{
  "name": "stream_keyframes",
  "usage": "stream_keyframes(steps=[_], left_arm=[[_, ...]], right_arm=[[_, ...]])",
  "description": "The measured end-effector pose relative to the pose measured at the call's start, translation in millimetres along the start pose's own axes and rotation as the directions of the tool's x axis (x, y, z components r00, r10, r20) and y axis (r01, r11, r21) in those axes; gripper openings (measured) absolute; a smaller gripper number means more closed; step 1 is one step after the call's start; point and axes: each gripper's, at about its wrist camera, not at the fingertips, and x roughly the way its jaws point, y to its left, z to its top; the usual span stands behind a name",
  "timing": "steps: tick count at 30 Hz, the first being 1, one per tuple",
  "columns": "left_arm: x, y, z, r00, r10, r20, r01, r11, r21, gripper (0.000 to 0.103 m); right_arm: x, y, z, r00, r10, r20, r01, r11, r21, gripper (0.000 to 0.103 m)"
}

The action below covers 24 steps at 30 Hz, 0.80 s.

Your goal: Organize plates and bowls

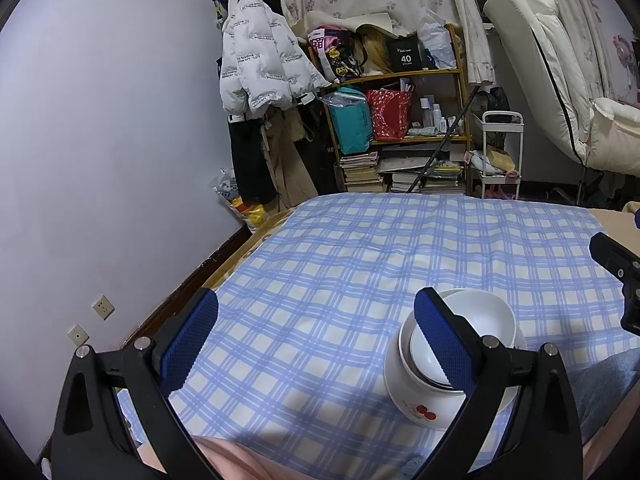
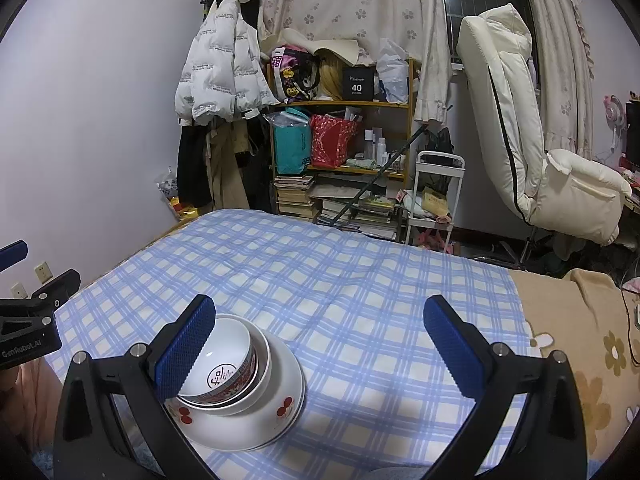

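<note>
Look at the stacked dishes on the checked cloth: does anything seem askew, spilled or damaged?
Slightly askew: the red-patterned bowl sits tilted inside the white bowl, not nested level, on the cherry-print plate. No spill or breakage shows. Both grippers, left and right, have open jaws and hold nothing.

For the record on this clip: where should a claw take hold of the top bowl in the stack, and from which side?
Grip the patterned bowl by its rim, one finger inside and one outside, coming from above. It sits nested in a white bowl on the plate, so its lower wall is hidden and only the rim stands free. Both claws, left and right, are open and empty.
</note>
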Motion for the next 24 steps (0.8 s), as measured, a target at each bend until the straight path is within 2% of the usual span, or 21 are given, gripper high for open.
stream_keyframes(steps=[8,12,24], left_arm=[[-0.9,2.0,-0.6,1.000,-0.009,0.009,0.009,1.000,0.000,0.098],[1.6,2.3,0.3,0.999,-0.049,-0.012,0.049,0.999,0.009,0.098],[1.4,4.5,2.9,0.999,-0.040,0.002,0.040,0.999,0.028,0.098]], right_arm=[[-0.2,-2.0,-0.2,1.000,0.002,-0.002,-0.002,1.000,-0.002,0.103],[0.1,-1.1,0.9,1.000,0.002,0.000,-0.002,1.000,-0.001,0.103],[0.0,-2.4,1.7,1.000,0.003,-0.002,-0.003,1.000,-0.002,0.103]])
